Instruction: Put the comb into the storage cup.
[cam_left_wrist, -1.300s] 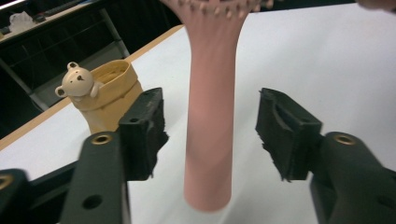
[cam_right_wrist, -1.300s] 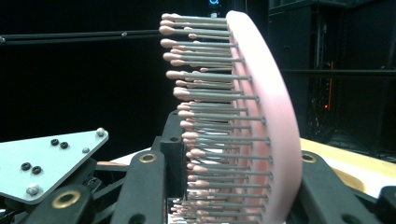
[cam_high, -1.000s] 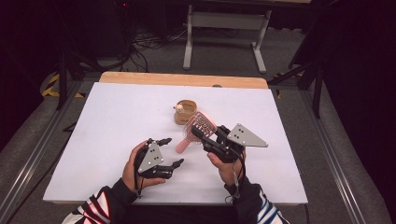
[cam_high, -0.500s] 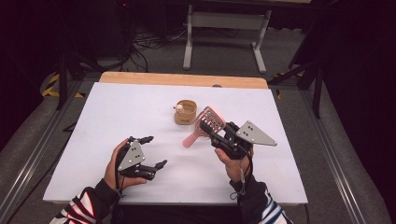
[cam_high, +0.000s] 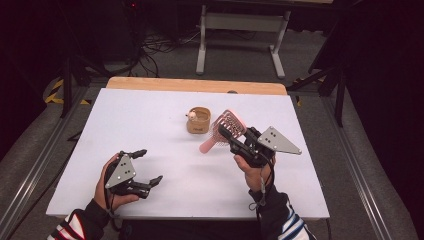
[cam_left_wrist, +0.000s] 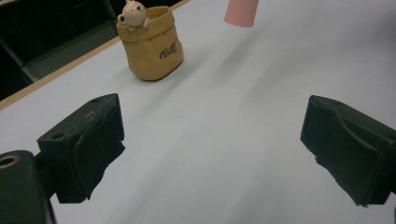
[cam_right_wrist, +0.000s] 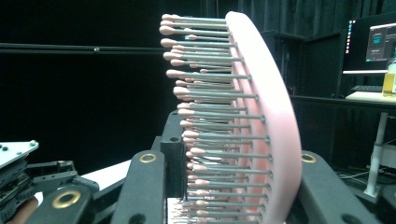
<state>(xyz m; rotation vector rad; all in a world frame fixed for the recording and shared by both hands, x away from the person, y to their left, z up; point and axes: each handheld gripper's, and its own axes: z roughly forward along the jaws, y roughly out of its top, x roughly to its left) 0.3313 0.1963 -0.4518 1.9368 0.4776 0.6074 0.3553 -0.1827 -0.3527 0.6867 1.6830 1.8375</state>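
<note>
My right gripper (cam_high: 232, 137) is shut on a pink hairbrush (cam_high: 210, 144) and holds it off the white table (cam_high: 150, 115) right of centre, handle end slanting down to the left. In the right gripper view the brush head (cam_right_wrist: 275, 107) stands upright between the jaws of that gripper (cam_right_wrist: 233, 196), bristles to the left. A small tan pouch-shaped pot with a bear figure (cam_high: 198, 120) stands just left of the brush. My left gripper (cam_high: 150, 166) lies near the front left; its jaws have just been opening and nothing is between them. The left gripper view looks past this gripper (cam_left_wrist: 212, 140) to the pot (cam_left_wrist: 152, 44) and the handle end (cam_left_wrist: 241, 11).
A wooden strip (cam_high: 195, 85) runs along the table's far edge. Behind it stand a grey metal frame (cam_high: 240, 25) and cables on the floor. Metal rails (cam_high: 35, 165) flank the table on both sides.
My left hand has moved left, away from the brush toward the front left of the table, and its jaws stand wider. The right hand with the brush has barely shifted.
</note>
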